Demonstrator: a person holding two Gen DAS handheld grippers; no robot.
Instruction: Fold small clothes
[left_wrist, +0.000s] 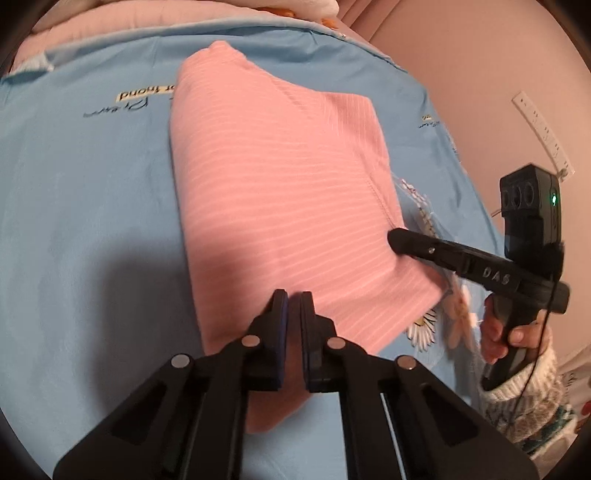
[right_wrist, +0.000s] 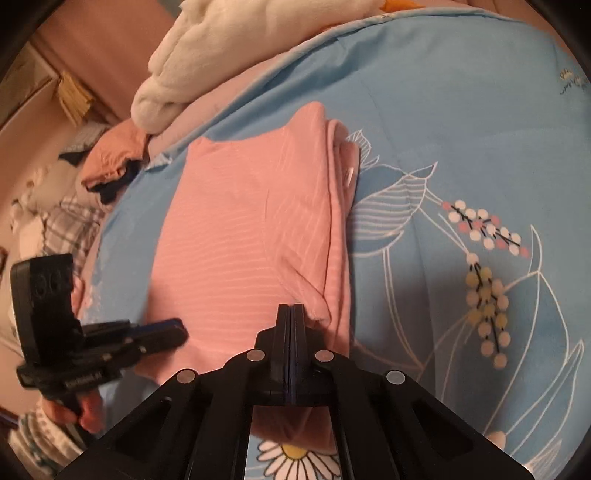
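Note:
A pink striped garment lies folded into a rough rectangle on a blue bedspread; it also shows in the right wrist view. My left gripper hovers over the garment's near edge with its jaws a small gap apart and nothing between them; it also shows in the right wrist view. My right gripper has its jaws pressed together over the garment's near right corner, with no cloth seen between them. In the left wrist view the right gripper rests its tip at the garment's right edge.
The blue bedspread has white leaf and flower prints. A white fluffy blanket lies at the far edge. A heap of other clothes sits left of the bed. A pink wall with a white power strip is to the right.

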